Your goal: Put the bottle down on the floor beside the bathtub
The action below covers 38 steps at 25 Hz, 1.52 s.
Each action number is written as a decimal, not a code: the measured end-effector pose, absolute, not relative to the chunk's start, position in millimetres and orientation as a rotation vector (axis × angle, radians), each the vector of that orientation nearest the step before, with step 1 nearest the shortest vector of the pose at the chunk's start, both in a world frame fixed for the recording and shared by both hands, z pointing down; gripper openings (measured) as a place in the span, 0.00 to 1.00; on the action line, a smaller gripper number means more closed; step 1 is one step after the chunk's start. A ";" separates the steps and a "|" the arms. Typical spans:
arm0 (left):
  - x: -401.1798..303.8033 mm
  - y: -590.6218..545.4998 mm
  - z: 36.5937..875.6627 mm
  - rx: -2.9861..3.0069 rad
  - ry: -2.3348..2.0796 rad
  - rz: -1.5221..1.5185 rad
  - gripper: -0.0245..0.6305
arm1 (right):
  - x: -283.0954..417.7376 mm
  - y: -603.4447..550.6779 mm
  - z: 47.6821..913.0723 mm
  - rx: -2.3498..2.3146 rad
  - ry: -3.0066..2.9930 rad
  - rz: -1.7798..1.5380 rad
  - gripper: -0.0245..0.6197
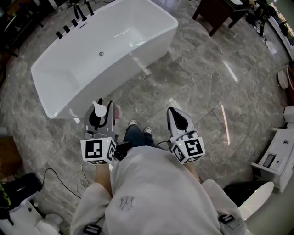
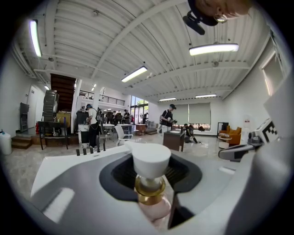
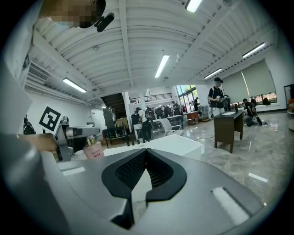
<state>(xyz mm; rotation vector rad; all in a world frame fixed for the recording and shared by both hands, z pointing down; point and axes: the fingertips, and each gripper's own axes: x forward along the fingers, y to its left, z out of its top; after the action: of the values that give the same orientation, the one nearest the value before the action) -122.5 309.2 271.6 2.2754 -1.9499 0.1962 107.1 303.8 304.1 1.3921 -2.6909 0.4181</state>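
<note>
Nearest, at 6 o'clock in the head view: the person's pale top [image 1: 156,193], with both arms held forward. Left claw [image 1: 102,106] at 10 o'clock from the shoes [image 1: 140,130] is clenched on the bottle [image 2: 149,183], its pads pressing on the neck from both sides. Bottle: upright, white pump cap on top, gold collar beneath it, pale pink body below the pads. It is carried off the floor, just in front of the bathtub's near end. Right claw [image 1: 174,111] at 1 o'clock from the shoes is closed, its black pads meeting at the tips with nothing between them. It is level with the left claw and well apart from it. Floor [image 1: 193,92]: large grey marbled tiles, polished, showing streaks of reflected ceiling light. A thin black cable [image 1: 59,179] loops across it at 8 o'clock. Bathtub [image 1: 105,50]: white, freestanding, roughly rectangular, lying at 11 o'clock, drain visible in its base. Black taps [image 1: 73,18] stand in a row at its far rim. A dark wooden desk [image 1: 220,13] stands at 1 o'clock, and white fixtures [image 1: 275,156] at 3 o'clock. Far room, from the gripper views: open hall, white ribbed ceiling with strip lights [image 2: 213,48], people standing in the distance.
</note>
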 end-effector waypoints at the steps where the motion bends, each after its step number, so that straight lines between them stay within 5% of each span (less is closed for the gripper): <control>1: -122.8 305.7 272.3 2.273 -1.948 0.197 0.33 | 107.1 301.2 305.3 1.394 -2.688 0.424 0.03; 38: -185.2 106.8 297.7 2.391 -1.719 0.268 0.33 | 46.1 123.4 311.8 1.626 -2.520 0.465 0.03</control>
<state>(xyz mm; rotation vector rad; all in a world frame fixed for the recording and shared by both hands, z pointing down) -185.2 106.8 297.7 2.3912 -1.7189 0.2682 46.1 123.4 311.8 1.6257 -2.5202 0.4646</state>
